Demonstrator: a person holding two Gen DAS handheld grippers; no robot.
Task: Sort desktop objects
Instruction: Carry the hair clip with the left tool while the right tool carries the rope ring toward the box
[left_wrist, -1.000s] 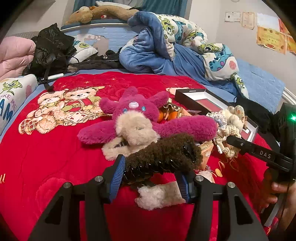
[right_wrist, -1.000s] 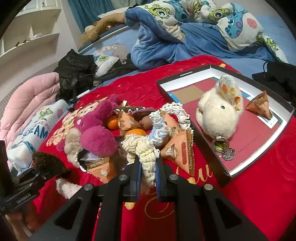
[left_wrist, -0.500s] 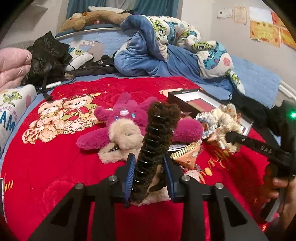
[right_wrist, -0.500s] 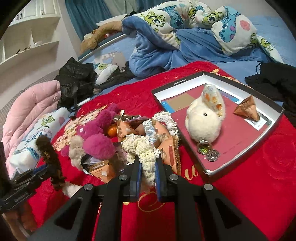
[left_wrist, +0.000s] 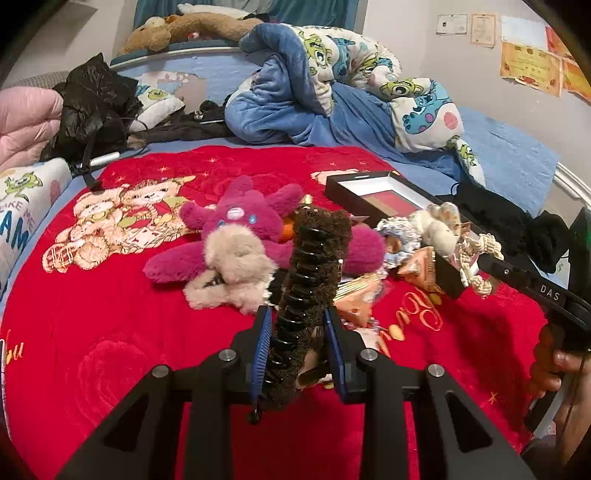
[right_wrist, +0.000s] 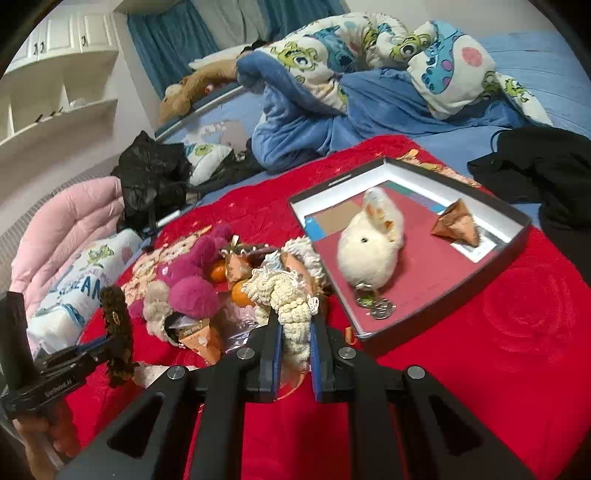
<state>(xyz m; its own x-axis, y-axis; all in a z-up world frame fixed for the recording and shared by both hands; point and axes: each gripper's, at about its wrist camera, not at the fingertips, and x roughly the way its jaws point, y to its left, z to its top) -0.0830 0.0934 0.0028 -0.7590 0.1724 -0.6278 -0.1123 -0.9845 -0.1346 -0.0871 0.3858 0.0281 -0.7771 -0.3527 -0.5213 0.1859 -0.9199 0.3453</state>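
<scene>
My left gripper (left_wrist: 297, 341) is shut on a brown furry hair claw clip (left_wrist: 312, 280), held upright above the red blanket; it also shows in the right wrist view (right_wrist: 116, 325). My right gripper (right_wrist: 293, 341) is shut on a cream knitted scrunchie (right_wrist: 286, 299), lifted near the pile; it shows in the left wrist view (left_wrist: 476, 254). The black box (right_wrist: 513, 236) holds a white plush toy (right_wrist: 369, 247) with keys and a brown triangular snack packet (right_wrist: 456, 223).
A magenta plush bear (left_wrist: 243, 236) lies in the pile with oranges (right_wrist: 242, 293), snack packets (left_wrist: 421, 264) and a blue-white scrunchie (left_wrist: 397, 230). Blue bedding (left_wrist: 306, 99), black clothes (right_wrist: 543, 177) and a pink quilt (right_wrist: 66, 229) surround the red blanket (left_wrist: 92, 332).
The left gripper closed on the brown hair clip, turned it upright and lifted it. The right gripper raised the cream scrunchie and moved toward the box.
</scene>
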